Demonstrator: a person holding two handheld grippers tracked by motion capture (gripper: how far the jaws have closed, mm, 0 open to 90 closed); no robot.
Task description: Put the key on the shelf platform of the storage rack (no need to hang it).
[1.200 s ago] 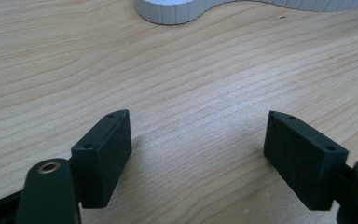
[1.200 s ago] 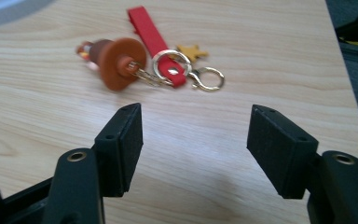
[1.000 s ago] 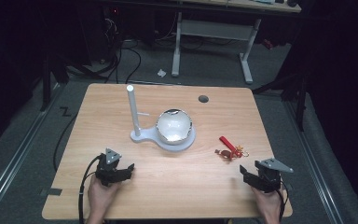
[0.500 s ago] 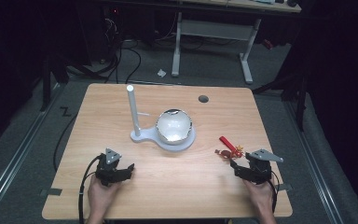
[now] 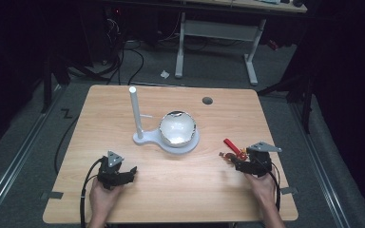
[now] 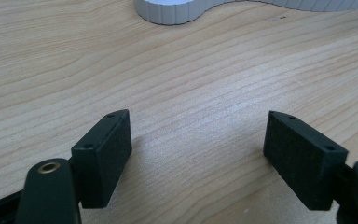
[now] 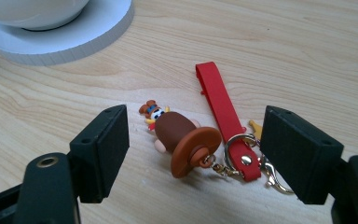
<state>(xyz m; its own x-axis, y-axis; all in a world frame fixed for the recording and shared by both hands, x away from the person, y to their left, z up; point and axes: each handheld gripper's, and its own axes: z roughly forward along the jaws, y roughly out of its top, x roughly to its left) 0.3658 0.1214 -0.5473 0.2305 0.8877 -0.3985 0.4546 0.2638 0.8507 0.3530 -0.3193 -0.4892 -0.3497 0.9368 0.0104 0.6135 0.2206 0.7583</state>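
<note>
Lying on the table (image 7: 307, 56), the keychain (image 7: 191, 144) sits between the right gripper (image 7: 193, 154) jaws, which have just been opening, untouched.

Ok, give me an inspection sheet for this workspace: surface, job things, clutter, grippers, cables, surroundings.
Surface: light wooden table, round cable hole near the far edge.
Job's things: keychain lying flat, a brown cowboy figure with a red strap and a gold clasp.
Clutter: white stand with an upright post and a shiny bowl on its base.
Grippers: left gripper open over bare wood; right gripper, jaws just been opening, stands open with the keychain between them, pads apart from it.
Cables: one black cable trails from the left gripper; more lie on the floor beyond the table.
Surroundings: dark room, grey floor, white-legged desk behind.
</note>
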